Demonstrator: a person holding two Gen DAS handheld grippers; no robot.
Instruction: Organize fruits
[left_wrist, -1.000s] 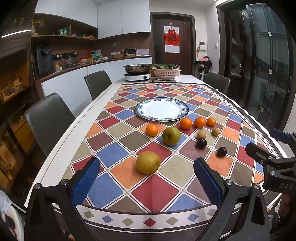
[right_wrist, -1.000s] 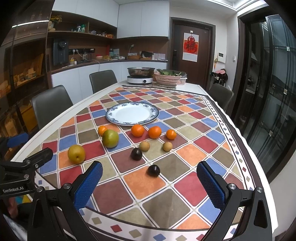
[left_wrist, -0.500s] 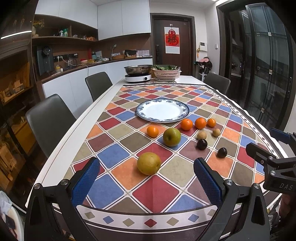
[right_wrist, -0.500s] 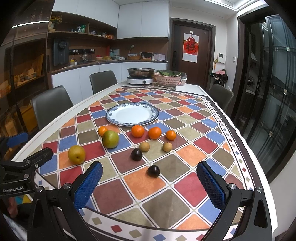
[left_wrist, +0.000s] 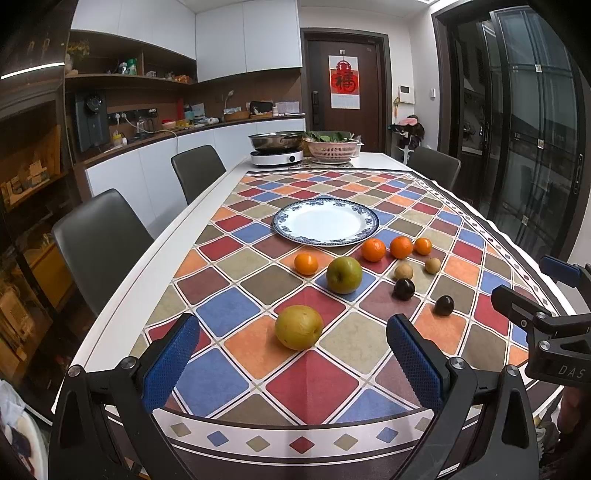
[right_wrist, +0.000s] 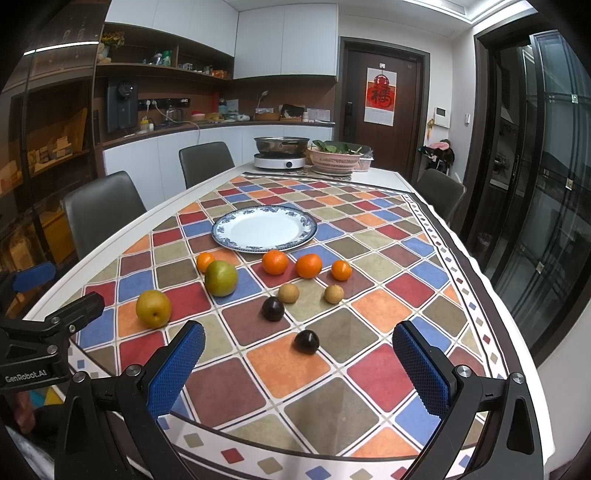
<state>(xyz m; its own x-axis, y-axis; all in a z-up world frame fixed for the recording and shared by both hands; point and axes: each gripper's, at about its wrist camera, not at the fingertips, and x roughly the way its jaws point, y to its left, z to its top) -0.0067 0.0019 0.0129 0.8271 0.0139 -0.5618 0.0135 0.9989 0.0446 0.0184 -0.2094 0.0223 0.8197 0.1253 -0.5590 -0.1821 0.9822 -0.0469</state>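
Note:
A blue-rimmed white plate (left_wrist: 360, 216) (right_wrist: 303, 223) lies bare mid-table. In front of it lie several oranges (left_wrist: 373, 250) (right_wrist: 274, 262), a green apple (left_wrist: 344, 275) (right_wrist: 220, 278), a yellow pear (left_wrist: 299, 327) (right_wrist: 153, 308), two tan longans (left_wrist: 403, 272) (right_wrist: 288, 293) and two dark plums (left_wrist: 403, 289) (right_wrist: 306, 341). My left gripper (left_wrist: 291, 358) is open and empty, just short of the pear. My right gripper (right_wrist: 298, 365) is open and empty, just short of the nearest plum.
A patchwork tablecloth (left_wrist: 236, 306) covers the table. A hotplate with a steel pan (left_wrist: 276, 147) and a pink basket of greens (left_wrist: 332, 147) stand at the far end. Grey chairs (left_wrist: 99, 243) line the left side; one (right_wrist: 439, 192) stands far right.
The left gripper has drifted slightly toward the pear. The right gripper has hardly moved. No fruit has moved.

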